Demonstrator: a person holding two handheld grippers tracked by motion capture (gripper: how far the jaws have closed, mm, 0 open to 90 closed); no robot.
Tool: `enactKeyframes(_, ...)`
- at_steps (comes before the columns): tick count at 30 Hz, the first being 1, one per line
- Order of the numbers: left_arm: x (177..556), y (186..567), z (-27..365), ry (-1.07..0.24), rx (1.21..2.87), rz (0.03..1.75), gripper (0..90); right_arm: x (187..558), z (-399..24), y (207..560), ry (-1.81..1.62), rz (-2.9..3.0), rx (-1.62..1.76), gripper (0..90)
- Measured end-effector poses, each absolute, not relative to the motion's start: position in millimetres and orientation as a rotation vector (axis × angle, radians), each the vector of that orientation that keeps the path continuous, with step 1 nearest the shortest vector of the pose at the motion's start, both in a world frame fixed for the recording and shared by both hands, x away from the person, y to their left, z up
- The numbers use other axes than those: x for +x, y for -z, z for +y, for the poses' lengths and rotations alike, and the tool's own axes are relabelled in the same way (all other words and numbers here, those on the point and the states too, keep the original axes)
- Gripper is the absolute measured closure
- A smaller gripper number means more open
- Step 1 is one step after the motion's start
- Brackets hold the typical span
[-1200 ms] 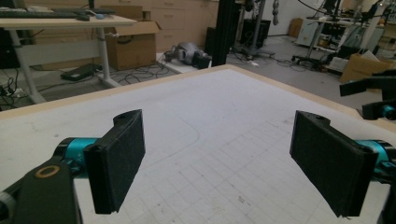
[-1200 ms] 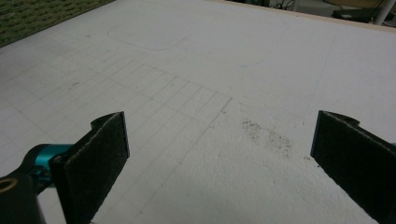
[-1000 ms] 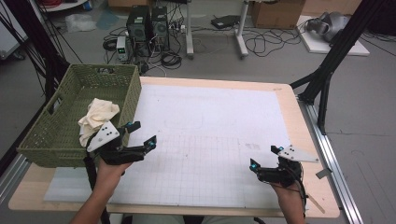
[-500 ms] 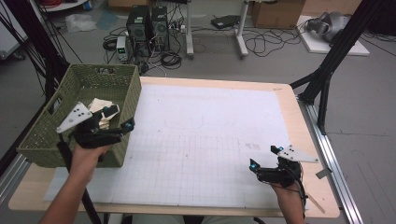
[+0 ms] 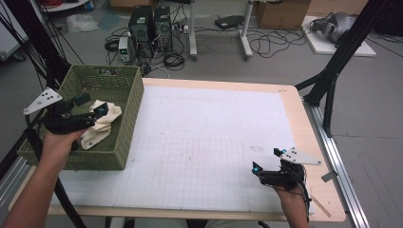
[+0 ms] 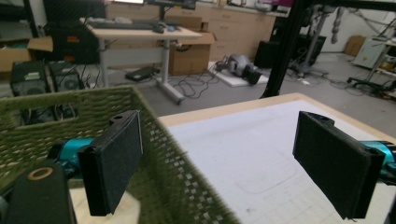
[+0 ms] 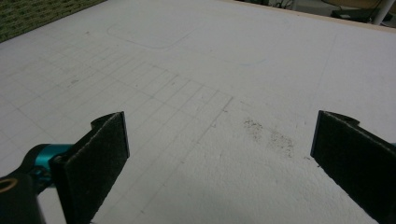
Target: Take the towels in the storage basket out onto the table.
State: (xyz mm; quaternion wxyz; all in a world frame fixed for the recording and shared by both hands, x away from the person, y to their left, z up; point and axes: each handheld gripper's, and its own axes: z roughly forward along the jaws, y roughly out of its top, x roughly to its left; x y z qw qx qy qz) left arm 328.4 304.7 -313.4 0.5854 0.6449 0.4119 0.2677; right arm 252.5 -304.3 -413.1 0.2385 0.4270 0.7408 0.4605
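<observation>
Seemingly the job is nearly done: the cream cloth (image 5: 100,122) lies inside the green basket (image 5: 124,124) at the tabletop's left edge, with the left gripper (image 5: 91,105) released above it. Right gripper (image 5: 266,159) idles, jaws apart, near the front-right corner.

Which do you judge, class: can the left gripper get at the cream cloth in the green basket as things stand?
Probably yes. The left gripper hovers over the open-topped green basket, jaws apart, right beside the cream cloth, with nothing lying over it.
</observation>
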Motion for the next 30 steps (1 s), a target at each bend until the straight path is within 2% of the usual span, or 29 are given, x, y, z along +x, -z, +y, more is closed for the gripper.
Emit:
enactKeyframes(9, 360.3, 334.5, 330.1, -0.596, 1.588, 1.140, 19.4, 253.5, -298.6, 413.3, -1.257, 2.051, 1.152, 3.5)
enactKeyframes(23, 402.4, 372.4, 338.2, -0.595, 1.788, 1.381, 29.3, 259.4, -292.2, 416.6, -1.275, 2.103, 1.128, 3.5)
enactKeyframes(30, 413.4, 385.0, 334.9, -0.583, 1.936, 1.414, 29.6, 258.8, -287.8, 416.8, -1.267, 2.113, 1.118, 3.5)
